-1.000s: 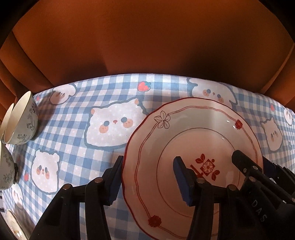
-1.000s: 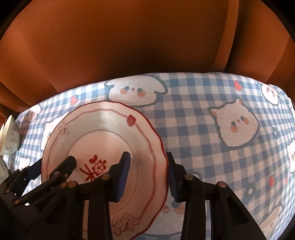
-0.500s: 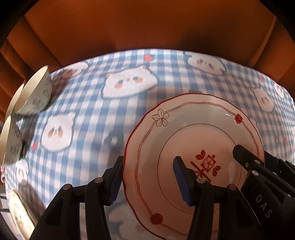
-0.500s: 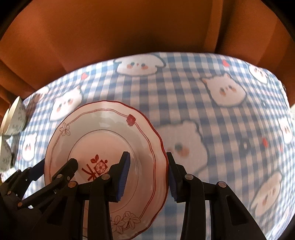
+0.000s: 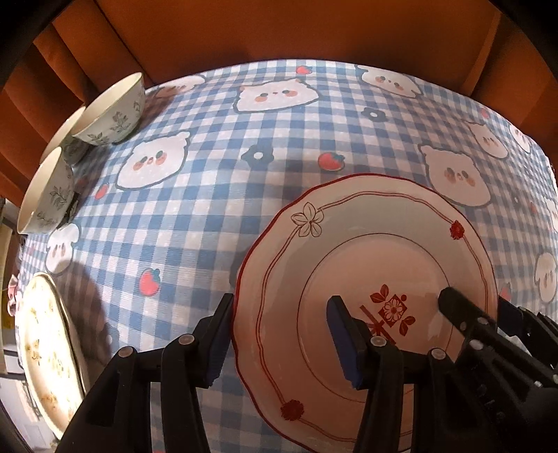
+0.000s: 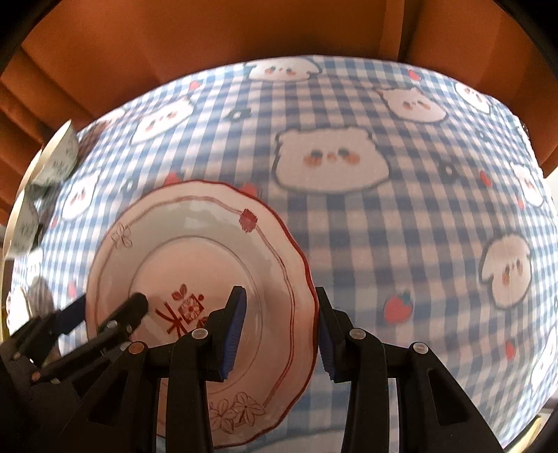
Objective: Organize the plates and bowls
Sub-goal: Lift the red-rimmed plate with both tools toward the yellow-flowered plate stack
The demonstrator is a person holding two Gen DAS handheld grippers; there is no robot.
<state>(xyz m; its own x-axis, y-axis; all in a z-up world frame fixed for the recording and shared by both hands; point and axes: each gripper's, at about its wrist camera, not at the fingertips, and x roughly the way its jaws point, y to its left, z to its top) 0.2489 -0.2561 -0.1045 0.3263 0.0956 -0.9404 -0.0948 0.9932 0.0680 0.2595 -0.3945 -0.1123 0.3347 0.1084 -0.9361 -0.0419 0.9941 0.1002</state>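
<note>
While both grippers straddle opposite edges of the scalloped white ceramic plate with the red rim line and red flower motif (image 5: 366, 278), it sits well above the blue-and-white gingham tablecloth with cartoon animal faces (image 5: 216, 195). Versus 0.5 s ago and 1.0 s ago: both cameras now take in much more cloth, with more faces, strawberries and dark flowers visible; plate position relative to the jaws is unchanged. Left gripper (image 5: 279, 338): one blue pad outside the plate's left edge, the other over the inner well, rim between them; grip looks loaded, though pad contact itself is hard to confirm. Right gripper (image 6: 279, 334): same arrangement on the plate's right edge (image 6: 195, 265), one pad over the face, one behind the rim, apparently clamped on it. Each camera sees the other gripper's black fingers at the far side of the plate. Right wrist view is motion-blurred. New at lower left of the left wrist view: a cream plate with faint yellow floral print (image 5: 42, 352), only a sliver 0.5 s ago, lying at the table's edge. Three pale ceramic bowls with grey-green leaf sprigs (image 5: 111, 111) sit clustered at the far left, near the orange-brown pleated curtain (image 5: 279, 31); they show more fully than before. Same bowls appear smeared at left in the right wrist view (image 6: 55, 156).
</note>
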